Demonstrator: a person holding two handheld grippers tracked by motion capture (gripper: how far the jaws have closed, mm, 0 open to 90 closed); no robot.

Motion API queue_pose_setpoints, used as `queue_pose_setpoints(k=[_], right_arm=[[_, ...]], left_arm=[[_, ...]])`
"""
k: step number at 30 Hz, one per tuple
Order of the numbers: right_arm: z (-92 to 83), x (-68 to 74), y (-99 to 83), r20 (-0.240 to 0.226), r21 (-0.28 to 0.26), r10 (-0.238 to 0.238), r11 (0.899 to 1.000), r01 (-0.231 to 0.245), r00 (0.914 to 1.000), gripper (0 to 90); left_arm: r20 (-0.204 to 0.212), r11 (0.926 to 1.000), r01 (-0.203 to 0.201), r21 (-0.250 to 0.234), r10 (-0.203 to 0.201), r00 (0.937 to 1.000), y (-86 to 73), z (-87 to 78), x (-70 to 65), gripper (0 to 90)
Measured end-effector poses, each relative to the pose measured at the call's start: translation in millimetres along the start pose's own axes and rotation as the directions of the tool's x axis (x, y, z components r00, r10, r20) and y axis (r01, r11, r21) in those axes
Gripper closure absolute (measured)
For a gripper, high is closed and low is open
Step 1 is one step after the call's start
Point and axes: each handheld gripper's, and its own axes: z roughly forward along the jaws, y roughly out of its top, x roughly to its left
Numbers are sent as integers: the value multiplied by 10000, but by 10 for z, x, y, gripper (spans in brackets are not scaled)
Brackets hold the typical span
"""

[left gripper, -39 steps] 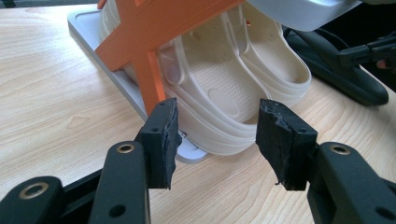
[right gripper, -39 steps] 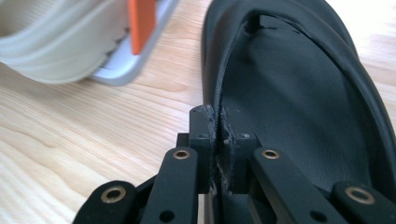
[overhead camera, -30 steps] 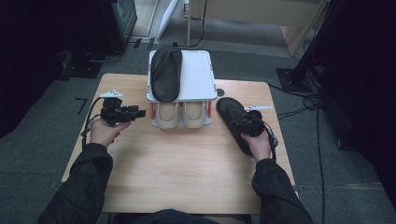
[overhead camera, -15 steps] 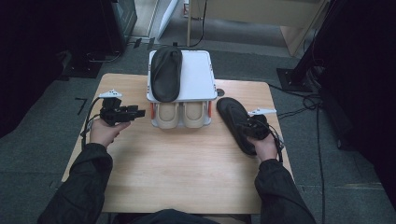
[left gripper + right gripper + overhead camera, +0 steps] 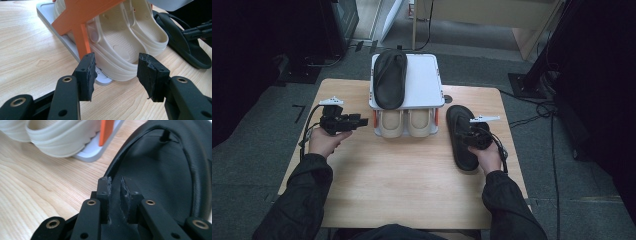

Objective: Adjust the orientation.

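Overhead, a black sandal is being pinned near the tabletop's right edge by the right gripper, probably for racking beside its mate atop the shoe rack. Along the left gripper, jaws are being held spread before the cream clogs, likely in readiness. Along the right gripper's view, jaws are being pressed onto the sandal's rim.

Soft, even light on the table; dark surroundings, close foregrounds perhaps slightly blurred.

A pale wooden worktop stands on grey carpeted floor. Dark furniture fills the far left, black cables trail at right, and a light wooden cabinet stands far behind.
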Motion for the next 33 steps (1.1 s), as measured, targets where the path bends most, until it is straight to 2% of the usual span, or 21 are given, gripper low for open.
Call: queue_pose_setpoints(k=[7, 8, 11, 14, 18, 24, 29, 31, 33], right_arm=[[-38, -21, 30, -28, -207, 9, 9998, -9, 10000, 724], [-88, -29, 55, 173, -383, -144, 9992, 151, 9997, 715], [-145, -49, 74, 360, -664, -258, 9974, 282, 9990, 696], [-222, -92, 88, 507, -951, -211, 9951, 258, 9985, 673], [-313, -196, 77, 999, -1262, -95, 9918, 222, 9950, 628], [-325, -349, 19, 1255, -1185, 262, 9929, -112, 9917, 596], [-242, -431, -25, 853, -1065, 624, 9929, -532, 9944, 592], [-225, -434, -28, 838, -1020, 621, 9933, -534, 9945, 590], [-166, -441, -36, 1075, -885, 433, 9955, -338, 9933, 585]], left_arm=[[21, 10000, -46, 64, 46, 10000, -2, 11, -2, 492], [15, 10000, -52, 74, 51, 10000, -3, 11, 0, 492], [22, 10000, -48, 45, 48, 10000, -4, 8, 2, 491], [13, 10000, -18, 9, 18, 10000, -5, 5, 3, 491], [6, 10000, -73, 26, 73, 10000, -5, 8, -1, 491], [44, 10000, -70, 37, 70, 10000, -8, 16, -5, 491], [53, 10000, -62, 30, 61, 10000, -11, 16, -6, 490], [46, 10000, -56, 23, 56, 10000, -11, 13, -6, 490], [47, 10000, -45, 9, 45, 10000, -10, 14, -5, 490]])
